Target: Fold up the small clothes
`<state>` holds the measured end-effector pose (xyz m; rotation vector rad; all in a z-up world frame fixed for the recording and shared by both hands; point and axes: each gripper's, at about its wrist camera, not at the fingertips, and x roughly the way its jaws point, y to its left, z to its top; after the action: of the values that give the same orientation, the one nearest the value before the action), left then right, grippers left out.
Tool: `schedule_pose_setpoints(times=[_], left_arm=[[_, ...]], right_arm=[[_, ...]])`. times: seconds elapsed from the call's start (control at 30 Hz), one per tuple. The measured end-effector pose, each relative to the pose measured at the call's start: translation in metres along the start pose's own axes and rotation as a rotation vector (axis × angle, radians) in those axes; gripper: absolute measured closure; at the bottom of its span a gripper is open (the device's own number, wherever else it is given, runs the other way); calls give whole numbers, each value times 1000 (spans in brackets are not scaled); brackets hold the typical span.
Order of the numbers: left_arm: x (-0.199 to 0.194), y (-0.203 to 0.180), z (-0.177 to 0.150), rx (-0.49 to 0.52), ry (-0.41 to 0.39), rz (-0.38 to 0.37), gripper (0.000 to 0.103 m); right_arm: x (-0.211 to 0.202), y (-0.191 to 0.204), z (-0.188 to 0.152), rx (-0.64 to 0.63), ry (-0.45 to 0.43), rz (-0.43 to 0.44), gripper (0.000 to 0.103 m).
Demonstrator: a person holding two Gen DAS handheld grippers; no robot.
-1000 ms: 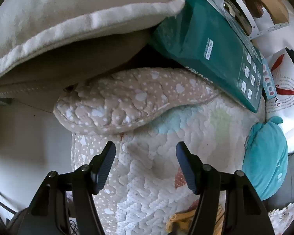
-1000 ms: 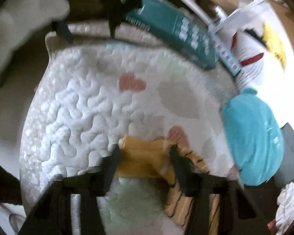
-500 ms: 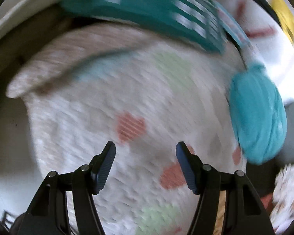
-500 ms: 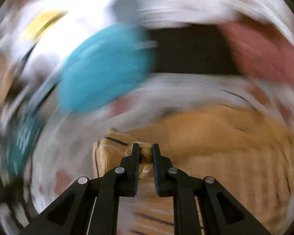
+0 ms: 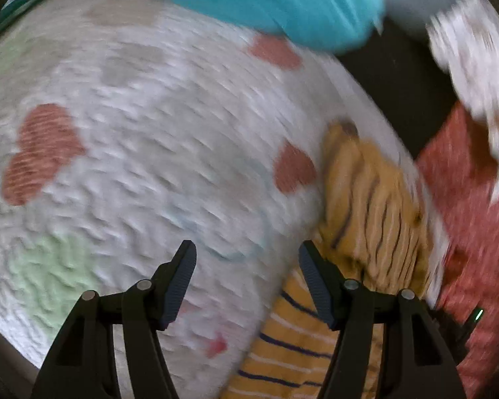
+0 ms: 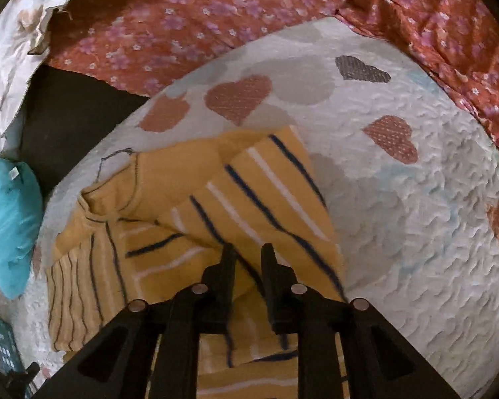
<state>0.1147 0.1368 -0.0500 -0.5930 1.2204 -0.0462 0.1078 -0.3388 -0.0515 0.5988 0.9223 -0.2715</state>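
Note:
A small yellow garment (image 6: 189,219) with dark blue and white stripes lies partly folded on a white quilted mat (image 6: 415,206) printed with hearts. My right gripper (image 6: 248,252) is shut on a fold of the yellow garment and holds it over the rest of the cloth. In the left wrist view the same garment (image 5: 366,206) lies at the mat's (image 5: 133,166) right side, blurred by motion. My left gripper (image 5: 246,262) is open and empty above the mat, with its right finger beside the garment's edge.
A teal cushion (image 5: 282,0) lies past the mat, also at the left edge of the right wrist view (image 6: 10,226). Red floral fabric (image 6: 216,16) borders the mat, with a pale floral cloth (image 6: 13,33) beside it. A teal box corner (image 6: 1,342) shows low left.
My right gripper closed on the yellow garment and swung round with it, folding a flap over. My left gripper swept right across the mat toward the garment, staying open.

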Motion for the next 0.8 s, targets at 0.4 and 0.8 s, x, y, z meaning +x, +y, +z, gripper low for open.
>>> schedule_pose_setpoints(times=[0.4, 0.8], left_arm=[[24, -28, -22, 71, 45, 18, 40], [30, -20, -6, 40, 27, 46, 40]], right_arm=[[-23, 45, -23, -366, -57, 83, 39], [36, 43, 37, -520, -40, -386, 50]])
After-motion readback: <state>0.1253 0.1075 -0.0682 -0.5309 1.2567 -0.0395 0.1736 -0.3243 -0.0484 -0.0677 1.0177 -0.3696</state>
